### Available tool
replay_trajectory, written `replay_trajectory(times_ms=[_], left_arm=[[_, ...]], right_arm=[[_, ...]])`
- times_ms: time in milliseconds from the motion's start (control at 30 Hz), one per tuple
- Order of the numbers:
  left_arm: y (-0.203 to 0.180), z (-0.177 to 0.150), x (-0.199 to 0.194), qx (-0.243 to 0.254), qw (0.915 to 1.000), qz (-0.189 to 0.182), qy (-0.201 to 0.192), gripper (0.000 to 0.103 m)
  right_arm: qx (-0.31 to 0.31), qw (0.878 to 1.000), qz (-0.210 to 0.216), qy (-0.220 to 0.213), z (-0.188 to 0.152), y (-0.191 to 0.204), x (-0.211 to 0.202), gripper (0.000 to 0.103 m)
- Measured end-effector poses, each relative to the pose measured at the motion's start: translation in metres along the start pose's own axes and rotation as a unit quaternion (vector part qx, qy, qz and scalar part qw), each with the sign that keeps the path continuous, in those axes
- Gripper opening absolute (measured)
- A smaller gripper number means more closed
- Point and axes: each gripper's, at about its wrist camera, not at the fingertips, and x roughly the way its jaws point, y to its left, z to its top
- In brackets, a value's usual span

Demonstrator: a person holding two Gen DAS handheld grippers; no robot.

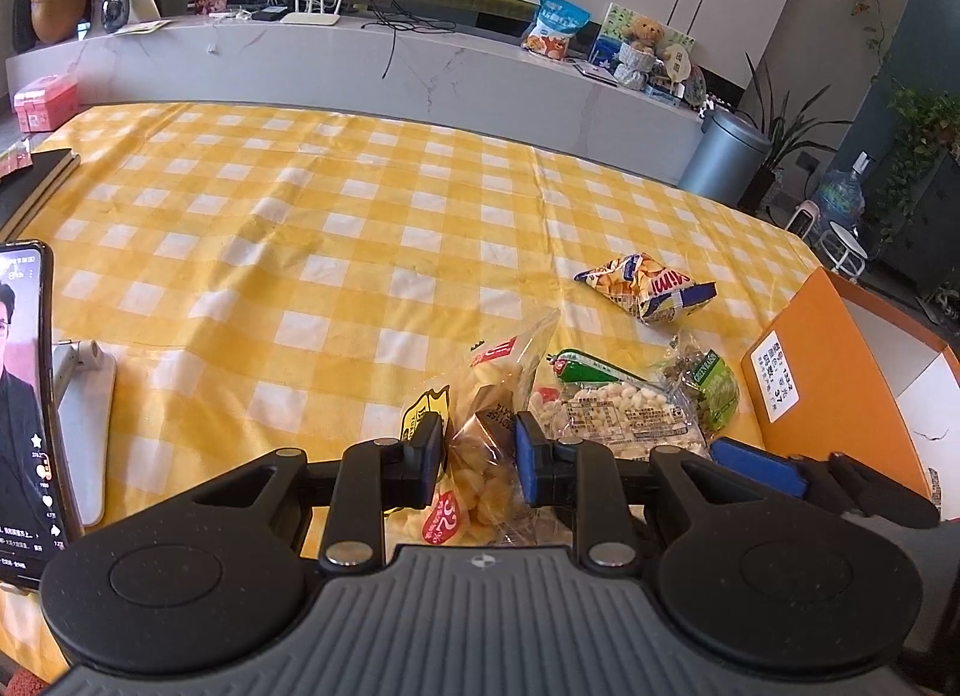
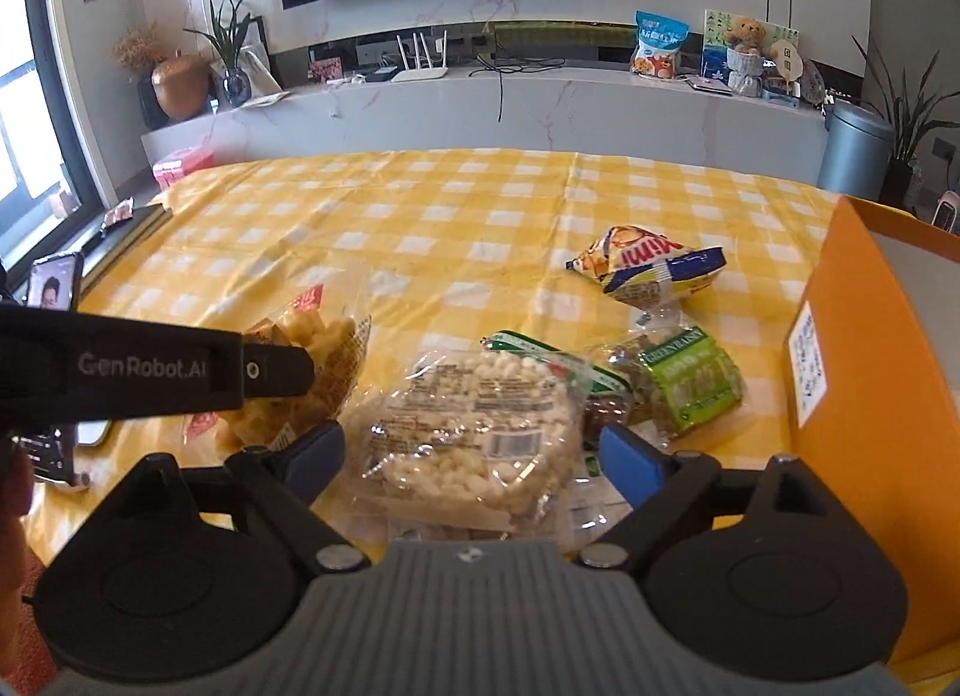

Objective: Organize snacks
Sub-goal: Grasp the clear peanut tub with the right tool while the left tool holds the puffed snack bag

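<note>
While the left hand-held gripper (image 1: 477, 459) pinches the clear bag of yellow puffs (image 1: 480, 486) above the checked surface (image 1: 300, 228), the right hand-held gripper (image 2: 474, 456) stands spread around the white-puff bag (image 2: 474, 438), beside the orange box (image 2: 864, 348).

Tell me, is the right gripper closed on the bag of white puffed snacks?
No, the right gripper stands wide open, with the white puffed snack bag lying between its blue pads unpinched.

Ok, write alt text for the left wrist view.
The left hand-held gripper is closed on a clear bag of yellow puffed snacks on a yellow checked tablecloth. Right of it lie a white-snack bag, a green packet, a Mimi packet and an orange box.
</note>
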Motion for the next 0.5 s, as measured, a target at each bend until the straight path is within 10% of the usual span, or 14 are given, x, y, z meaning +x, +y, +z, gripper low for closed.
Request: replay_trajectory(times_ms=[267, 500], left_arm=[[-0.014, 0.001, 0.013, 0.075, 0.9958, 0.013, 0.049, 0.065], [-0.016, 0.004, 0.027, 0.094, 0.9919, 0.012, 0.084, 0.077]], right_arm=[[-0.042, 0.999, -0.016, 0.01, -0.003, 0.017, 0.017, 0.092], [-0.062, 0.998, -0.019, -0.003, -0.009, 0.015, 0.018, 0.087]])
